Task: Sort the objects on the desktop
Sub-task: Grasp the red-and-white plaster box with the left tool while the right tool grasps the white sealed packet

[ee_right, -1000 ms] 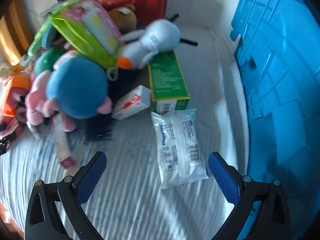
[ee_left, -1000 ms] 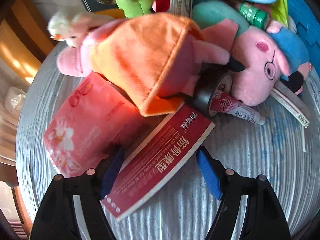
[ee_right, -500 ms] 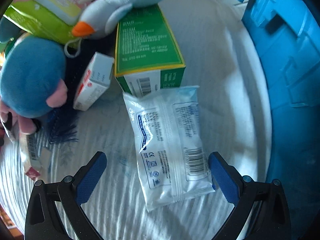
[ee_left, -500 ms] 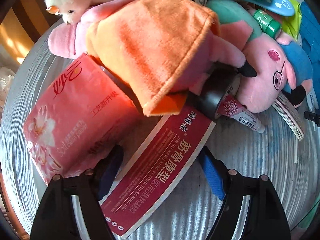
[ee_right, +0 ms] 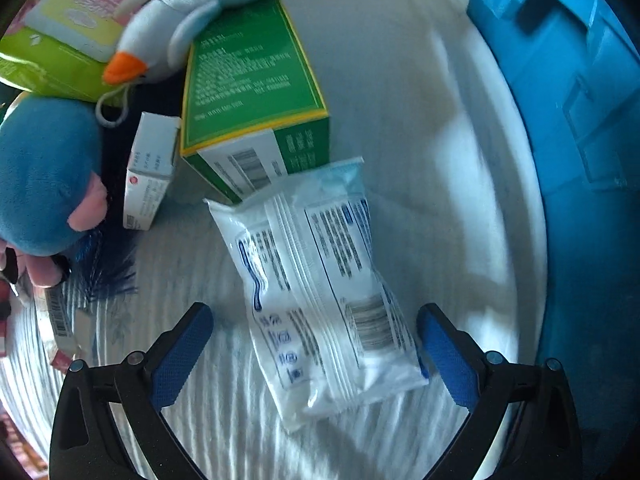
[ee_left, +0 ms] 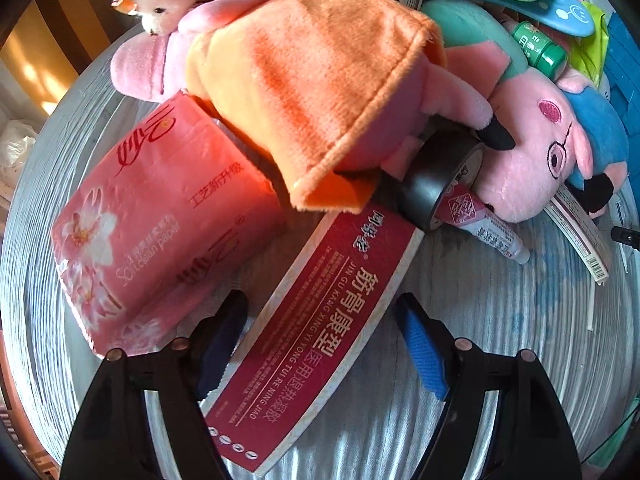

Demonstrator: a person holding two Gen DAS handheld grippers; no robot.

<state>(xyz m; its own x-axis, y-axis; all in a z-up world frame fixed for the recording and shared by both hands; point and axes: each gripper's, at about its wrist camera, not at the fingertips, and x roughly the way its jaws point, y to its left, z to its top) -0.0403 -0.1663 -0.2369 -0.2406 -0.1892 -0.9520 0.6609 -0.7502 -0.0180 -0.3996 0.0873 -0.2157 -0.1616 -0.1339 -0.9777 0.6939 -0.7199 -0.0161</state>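
Observation:
In the left wrist view my left gripper (ee_left: 322, 334) is open, its fingers on either side of a long dark-red box (ee_left: 316, 332) with Chinese print that lies flat on the table. A pink tissue pack (ee_left: 156, 216) lies just left of it. In the right wrist view my right gripper (ee_right: 314, 354) is open around the near end of a white plastic packet (ee_right: 320, 288) with blue print and a barcode. The packet lies flat, its far end against a green box (ee_right: 252, 96).
A pile of plush toys sits behind the red box: an orange-dressed pig (ee_left: 320, 80), a pink pig with glasses (ee_left: 536, 152), plus a black tape roll (ee_left: 440, 184) and a small tube (ee_left: 484, 228). A blue crate (ee_right: 580, 120) stands right of the packet. A small white box (ee_right: 150, 168) and penguin plush (ee_right: 192, 12) lie left.
Both grippers have moved forward and down. The red box now lies deeper between the left fingers, and the white packet now lies between the right fingers. Both stay open.

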